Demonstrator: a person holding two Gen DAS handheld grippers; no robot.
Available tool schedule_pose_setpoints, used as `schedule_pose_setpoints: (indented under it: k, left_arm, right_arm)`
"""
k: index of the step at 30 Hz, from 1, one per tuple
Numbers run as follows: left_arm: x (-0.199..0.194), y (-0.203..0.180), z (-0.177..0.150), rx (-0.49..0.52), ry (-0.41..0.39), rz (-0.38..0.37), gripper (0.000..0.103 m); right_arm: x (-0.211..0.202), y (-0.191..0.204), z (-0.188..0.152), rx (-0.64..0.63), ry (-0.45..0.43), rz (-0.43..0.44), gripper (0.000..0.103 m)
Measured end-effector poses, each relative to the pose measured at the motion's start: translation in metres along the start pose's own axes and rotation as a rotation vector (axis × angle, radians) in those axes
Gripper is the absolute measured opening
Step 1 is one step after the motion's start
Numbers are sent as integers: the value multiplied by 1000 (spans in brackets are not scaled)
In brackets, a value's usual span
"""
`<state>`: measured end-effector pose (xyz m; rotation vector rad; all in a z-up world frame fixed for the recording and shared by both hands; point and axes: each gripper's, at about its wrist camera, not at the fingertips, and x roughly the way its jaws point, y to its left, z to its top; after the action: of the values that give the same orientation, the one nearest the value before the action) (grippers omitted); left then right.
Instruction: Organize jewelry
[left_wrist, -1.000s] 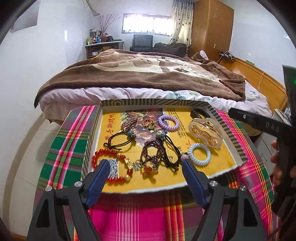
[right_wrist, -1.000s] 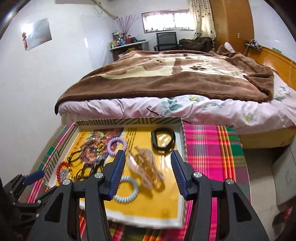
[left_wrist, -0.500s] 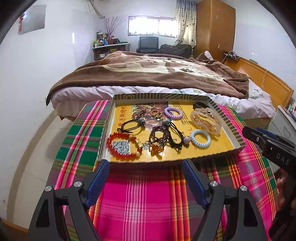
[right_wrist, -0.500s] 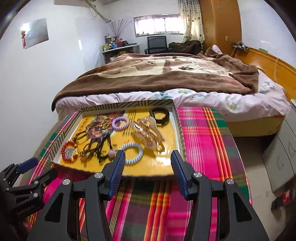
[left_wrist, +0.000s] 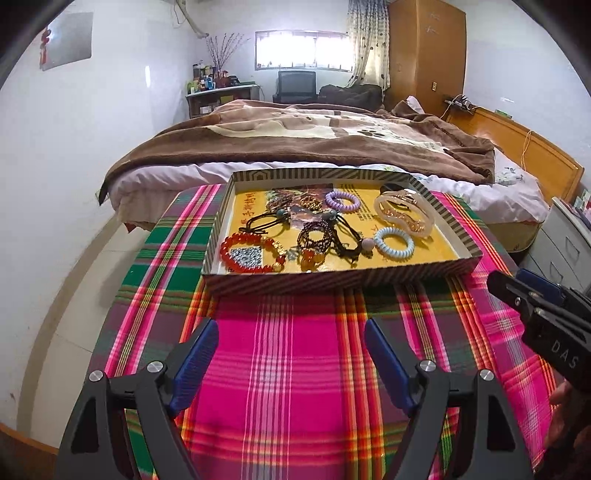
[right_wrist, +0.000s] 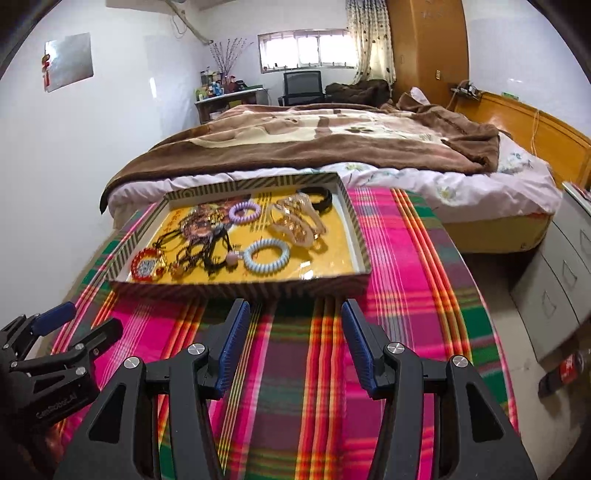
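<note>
A striped cardboard tray (left_wrist: 343, 278) (right_wrist: 243, 288) with a yellow floor sits on the plaid tablecloth. It holds a red bead bracelet (left_wrist: 251, 251) (right_wrist: 146, 263), a blue coil hair tie (left_wrist: 393, 242) (right_wrist: 266, 255), a purple coil hair tie (left_wrist: 342, 201) (right_wrist: 245, 212), a clear hair claw (left_wrist: 404, 214) (right_wrist: 297, 221), black cords and dark bead strands (left_wrist: 321, 236), and a black band (right_wrist: 317, 197). My left gripper (left_wrist: 291, 354) is open and empty, well short of the tray. My right gripper (right_wrist: 295, 339) is open and empty, just short of the tray's near wall.
The plaid tablecloth (left_wrist: 295, 369) (right_wrist: 406, 277) covers the table. A bed with a brown blanket (left_wrist: 314, 140) lies behind the tray. Grey drawers (right_wrist: 554, 280) stand at the right. The other gripper shows at each view's edge (left_wrist: 546, 314) (right_wrist: 48, 354).
Both grippers have pulled back from over the tray toward the near side of the table. They stay open and empty. The jewelry has not moved.
</note>
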<state>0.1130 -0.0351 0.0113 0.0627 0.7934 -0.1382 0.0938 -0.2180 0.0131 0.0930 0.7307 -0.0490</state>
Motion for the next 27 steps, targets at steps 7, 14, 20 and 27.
schedule_pose_setpoints:
  k: [7, 14, 20, 27]
  left_arm:
    - [-9, -1, -8, -5, -3, 13, 81]
    - [-16, -2, -11, -19, -23, 0, 81]
    - [-20, -2, -12, -21, -37, -1, 81]
    - [-21, -4, -12, -13, -39, 5, 81]
  right_arm:
    - [-8, 4, -17, 10, 14, 21, 52]
    - [-12, 9, -20, 10, 7, 27, 52]
    - [-14, 13, -20, 13, -1, 31, 52]
    - [-16, 12, -21, 18, -7, 31, 52]
